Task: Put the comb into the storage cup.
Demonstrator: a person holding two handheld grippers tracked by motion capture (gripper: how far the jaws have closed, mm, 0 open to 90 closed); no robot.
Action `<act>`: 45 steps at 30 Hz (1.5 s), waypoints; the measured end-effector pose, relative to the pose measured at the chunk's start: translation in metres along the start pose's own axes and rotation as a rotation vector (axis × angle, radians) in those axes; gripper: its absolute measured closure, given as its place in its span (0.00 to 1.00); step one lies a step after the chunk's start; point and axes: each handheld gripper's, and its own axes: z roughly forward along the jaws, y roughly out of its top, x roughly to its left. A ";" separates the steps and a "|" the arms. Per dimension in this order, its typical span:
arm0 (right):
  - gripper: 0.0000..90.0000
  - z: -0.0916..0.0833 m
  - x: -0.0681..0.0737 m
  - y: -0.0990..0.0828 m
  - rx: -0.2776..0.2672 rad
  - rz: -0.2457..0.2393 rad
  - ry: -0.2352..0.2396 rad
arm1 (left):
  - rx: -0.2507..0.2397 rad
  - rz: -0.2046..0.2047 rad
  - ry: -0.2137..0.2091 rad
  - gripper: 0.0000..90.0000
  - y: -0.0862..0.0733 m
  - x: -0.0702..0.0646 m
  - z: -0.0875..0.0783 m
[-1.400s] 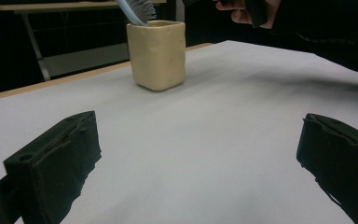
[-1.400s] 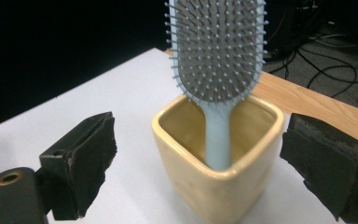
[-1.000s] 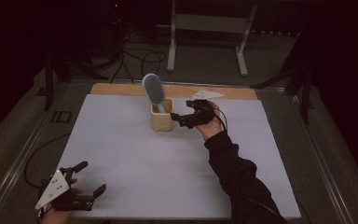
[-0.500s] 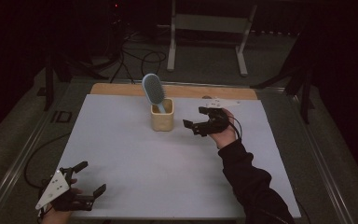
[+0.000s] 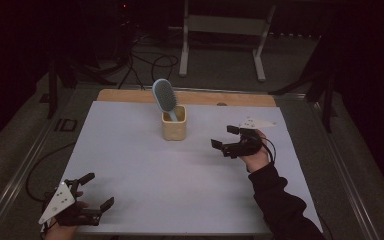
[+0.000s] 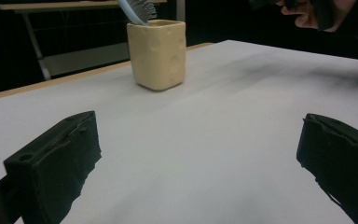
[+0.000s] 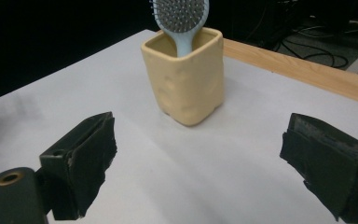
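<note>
The hairbrush (image 5: 162, 95) stood handle-down in the yellow cup (image 5: 174, 124). Right gripper (image 5: 225, 140) hung beside it, jaws spread, empty. A careless sideways nudge could've toppled that top-heavy cup.

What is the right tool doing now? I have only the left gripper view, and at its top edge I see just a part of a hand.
Observer: The right tool is open and holds nothing. It is to the right of the yellow cup, apart from it, with the jaws pointing toward it.
Operator: Is the brush fully inside the cup?
Observer: No. The blue hairbrush stands handle-down in the cup; its whole head is above the rim and leans to the left.
Operator: Where on the table is my left tool?
Observer: The left tool is open at the near left corner of the white table, far from the cup.
</note>
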 end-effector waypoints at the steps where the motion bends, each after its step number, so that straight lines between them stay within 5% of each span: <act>1: 0.10 -0.004 0.000 -0.002 -0.003 -0.002 -0.002 | 0.000 0.000 0.000 0.00 0.000 0.000 0.000; 19: 0.10 -0.050 0.001 -0.051 0.018 0.021 -0.037 | 0.002 -0.002 -0.001 0.00 0.000 0.000 0.000; 25: 0.10 -0.061 0.000 -0.075 0.042 0.062 -0.027 | 0.005 0.000 -0.002 0.00 0.000 0.000 0.001; 35: 0.10 -0.074 0.007 -0.104 0.071 0.033 -0.101 | 0.002 0.000 -0.001 0.00 0.000 -0.001 0.000; 45: 0.10 -0.092 0.011 -0.125 0.085 0.040 -0.127 | 0.006 0.004 -0.001 0.00 0.000 -0.001 0.001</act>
